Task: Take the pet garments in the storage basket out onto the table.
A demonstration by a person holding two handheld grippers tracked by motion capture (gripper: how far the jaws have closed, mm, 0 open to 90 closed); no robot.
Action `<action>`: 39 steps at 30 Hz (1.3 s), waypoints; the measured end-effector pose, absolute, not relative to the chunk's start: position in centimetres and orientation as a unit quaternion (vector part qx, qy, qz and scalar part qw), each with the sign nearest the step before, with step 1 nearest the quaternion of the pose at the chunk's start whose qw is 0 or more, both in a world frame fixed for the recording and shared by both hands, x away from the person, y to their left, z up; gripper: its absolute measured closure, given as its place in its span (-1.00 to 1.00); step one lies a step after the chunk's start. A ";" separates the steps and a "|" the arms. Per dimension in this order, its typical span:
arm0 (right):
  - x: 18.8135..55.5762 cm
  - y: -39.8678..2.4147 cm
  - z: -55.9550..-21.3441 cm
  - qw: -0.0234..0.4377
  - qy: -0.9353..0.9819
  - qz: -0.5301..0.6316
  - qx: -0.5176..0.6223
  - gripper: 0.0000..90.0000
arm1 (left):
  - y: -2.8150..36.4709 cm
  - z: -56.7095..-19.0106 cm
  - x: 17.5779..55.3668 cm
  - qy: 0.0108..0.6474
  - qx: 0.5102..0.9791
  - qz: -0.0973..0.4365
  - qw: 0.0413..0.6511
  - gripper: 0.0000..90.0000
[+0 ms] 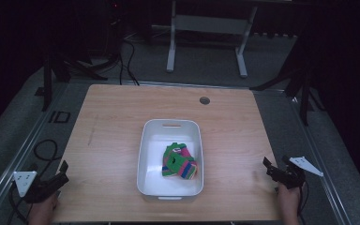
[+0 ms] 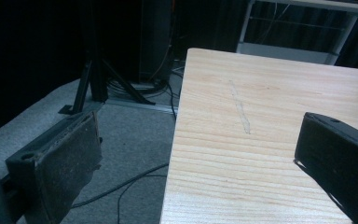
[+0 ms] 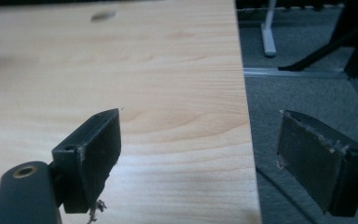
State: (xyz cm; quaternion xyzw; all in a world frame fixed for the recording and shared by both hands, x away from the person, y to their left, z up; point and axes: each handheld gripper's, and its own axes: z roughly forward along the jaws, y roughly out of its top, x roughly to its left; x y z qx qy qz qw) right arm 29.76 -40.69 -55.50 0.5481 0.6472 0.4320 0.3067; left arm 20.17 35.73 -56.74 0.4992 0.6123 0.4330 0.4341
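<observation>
Two grippers sit at the near corners of our table point(image 1: 117, 122), both with nothing between their jaws. At the left, our left gripper point(image 1: 62, 172) hangs at the table's near left edge, jaws spread wide — in the left gripper view one jaw stands over the grey carpet point(image 2: 130, 140) and the other over the wood. In the middle of the table rests a white bin point(image 1: 145, 154), and in it lies a bundle of bright cloth point(image 1: 180, 161) — green, pink and orange — towards its near right side. At the right, our right gripper point(image 1: 271, 169) is just as wide open, straddling the table's right edge, well apart from the bin.
</observation>
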 end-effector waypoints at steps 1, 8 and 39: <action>29.9 -40.8 -55.5 0.302 0.660 0.427 0.539 -0.69 | 35.7 -56.7 20.2 0.612 0.499 0.433 0.434 -0.98; 30.8 -42.1 -55.2 0.203 0.733 0.437 0.480 -0.68 | 35.7 -56.7 20.2 0.611 0.501 0.432 0.435 -0.98; 31.4 -32.2 -51.1 0.013 0.908 0.347 0.234 -0.68 | 35.7 -56.7 20.2 0.607 0.509 0.430 0.433 -0.98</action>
